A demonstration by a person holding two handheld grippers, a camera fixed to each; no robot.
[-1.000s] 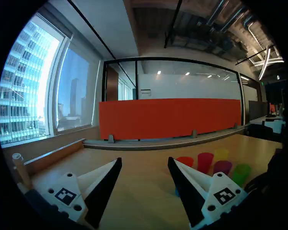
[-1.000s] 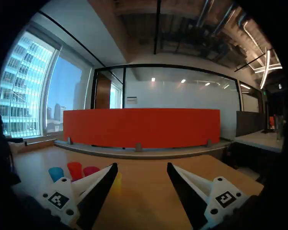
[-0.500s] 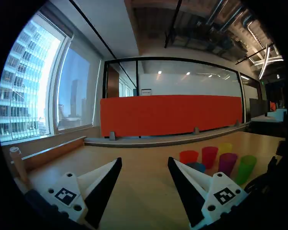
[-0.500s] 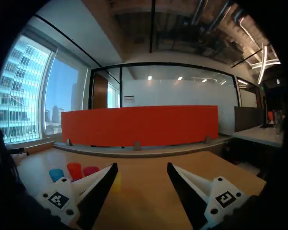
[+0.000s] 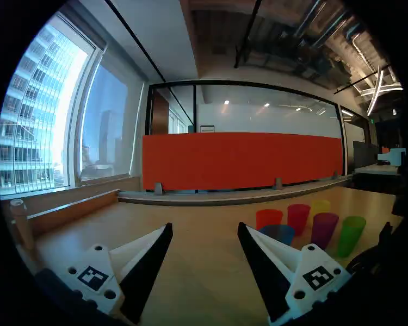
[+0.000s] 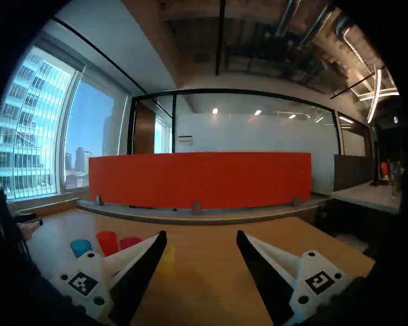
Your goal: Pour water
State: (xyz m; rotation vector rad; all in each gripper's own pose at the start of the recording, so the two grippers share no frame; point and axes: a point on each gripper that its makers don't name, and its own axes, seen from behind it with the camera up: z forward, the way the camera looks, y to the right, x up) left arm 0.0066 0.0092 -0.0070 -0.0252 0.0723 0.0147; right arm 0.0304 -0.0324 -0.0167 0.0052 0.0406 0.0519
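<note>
1. The left gripper (image 5: 204,255) holds its fingers wide apart. Nothing is between them, and they touch nothing; bare wooden desk (image 5: 198,228) shows through the gap.
2. The right gripper (image 6: 201,261) also has its fingers spread wide and empty, above the same desk.
3. In the left gripper view, six plastic cups stand upright in a close cluster on the desk, ahead and to the right of the fingers:
   - the red cup (image 5: 269,217), pink cup (image 5: 298,216) and yellow cup (image 5: 320,206) at the back;
   - the purple cup (image 5: 324,228) and green cup (image 5: 350,234) nearer;
   - the blue cup (image 5: 280,233) nearest, partly hidden behind the right-hand finger.
4. In the right gripper view, the blue, red and pink cups stand to the left of the fingers. The yellow cup shows just past the inner edge of the left-hand finger, which covers part of the group.
5. An orange partition (image 5: 242,160) runs along the far edge of the desk, with a glass wall behind it.
6. Tall windows (image 5: 41,125) are on the left, and a wooden peg (image 5: 16,217) stands by the sill.
</note>
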